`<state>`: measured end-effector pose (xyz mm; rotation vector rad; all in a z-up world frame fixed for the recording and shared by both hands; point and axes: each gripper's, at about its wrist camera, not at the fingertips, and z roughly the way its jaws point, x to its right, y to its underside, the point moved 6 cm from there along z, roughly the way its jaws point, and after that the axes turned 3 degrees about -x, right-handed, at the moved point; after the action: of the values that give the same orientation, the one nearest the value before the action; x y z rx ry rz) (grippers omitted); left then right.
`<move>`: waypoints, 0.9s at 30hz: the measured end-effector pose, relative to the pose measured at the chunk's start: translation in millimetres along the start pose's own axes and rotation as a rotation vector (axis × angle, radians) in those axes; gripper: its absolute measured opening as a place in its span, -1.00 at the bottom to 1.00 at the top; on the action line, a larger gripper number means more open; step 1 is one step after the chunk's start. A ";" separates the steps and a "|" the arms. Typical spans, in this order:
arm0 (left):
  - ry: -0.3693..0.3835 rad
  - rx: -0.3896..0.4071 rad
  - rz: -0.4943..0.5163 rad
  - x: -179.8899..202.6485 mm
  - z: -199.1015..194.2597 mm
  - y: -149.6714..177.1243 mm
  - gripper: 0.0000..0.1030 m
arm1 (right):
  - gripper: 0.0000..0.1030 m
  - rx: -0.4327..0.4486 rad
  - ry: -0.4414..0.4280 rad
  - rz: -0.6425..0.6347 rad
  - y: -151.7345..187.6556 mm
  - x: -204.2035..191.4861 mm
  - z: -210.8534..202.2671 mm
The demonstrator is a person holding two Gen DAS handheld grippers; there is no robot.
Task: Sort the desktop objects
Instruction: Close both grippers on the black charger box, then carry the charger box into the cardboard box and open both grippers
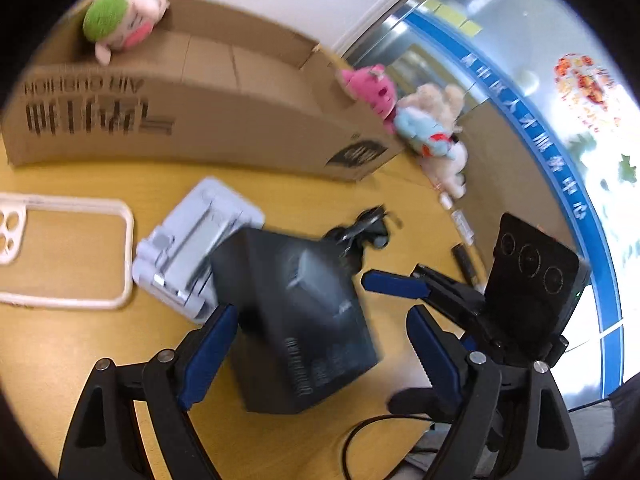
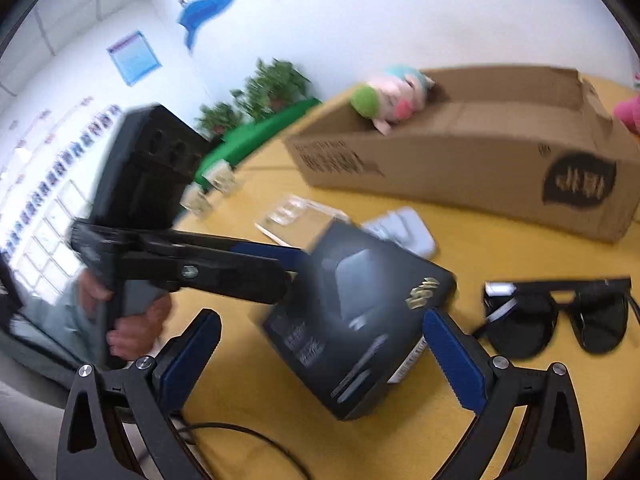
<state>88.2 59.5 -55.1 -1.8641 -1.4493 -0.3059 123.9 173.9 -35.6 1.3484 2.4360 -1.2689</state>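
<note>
Two handheld grippers are working over a yellow wooden desk [image 1: 60, 344], seen through two blurred fisheye wrist views.

A black product box [image 1: 296, 320] is sitting tilted at the middle of the desk. In the left wrist view, the left gripper [image 1: 320, 344] is reaching around it with its jaws spread wide; the left blue pad is lying just beside the box's left edge, and the right pad is standing apart from it. I cannot tell whether the left pad is touching. In the right wrist view, the right gripper [image 2: 332, 352] is also framing the black product box [image 2: 360, 320] with jaws spread wide, the right pad close to the box's lower right corner.

Behind the box a pale grey folding stand [image 1: 192, 248] is lying flat, partly hidden by it. Left of that a clear phone case [image 1: 64, 252] with a white rim is lying on the desk. To the right of the box, black sunglasses [image 2: 556, 316] are resting on the desk.

At the back of the desk a long open cardboard carton [image 1: 192, 120] is standing. A round plush toy [image 1: 124, 16] in green, pink and teal is perching on its far left rim. A pink plush [image 1: 372, 88] and a beige plush in blue clothing [image 1: 436, 132] are sitting at its right end.
</note>
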 end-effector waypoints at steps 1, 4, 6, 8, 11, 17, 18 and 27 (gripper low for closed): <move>-0.013 -0.012 0.000 -1.8 3.3 1.9 0.65 | 0.99 -0.008 0.006 0.013 2.1 4.0 2.6; -0.033 -0.037 -0.030 -12.1 12.6 5.0 0.54 | 0.93 -0.021 0.014 0.048 4.0 13.5 9.0; -0.034 -0.053 -0.056 -17.9 19.3 6.7 0.35 | 0.83 -0.037 0.047 0.040 5.8 16.6 13.3; -0.023 -0.049 -0.076 -19.6 21.7 6.9 0.35 | 0.82 -0.049 0.054 0.043 7.6 19.3 18.2; -0.042 -0.032 -0.069 -17.8 21.2 4.8 0.34 | 0.76 -0.027 0.074 0.036 4.3 19.7 19.3; -0.053 0.026 -0.023 -4.5 4.9 -8.2 0.19 | 0.63 0.019 0.159 -0.024 -8.4 13.5 8.3; -0.050 0.038 -0.017 -2.1 3.2 -12.2 0.18 | 0.63 0.032 0.162 -0.030 -12.6 12.4 5.1; -0.040 0.164 0.016 4.6 -18.6 -61.7 0.19 | 0.62 0.113 0.234 -0.112 -64.4 7.0 -11.0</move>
<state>38.2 55.6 -14.4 -1.7572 -1.4413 -0.1382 75.7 168.9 8.7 1.4846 2.6660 -1.3636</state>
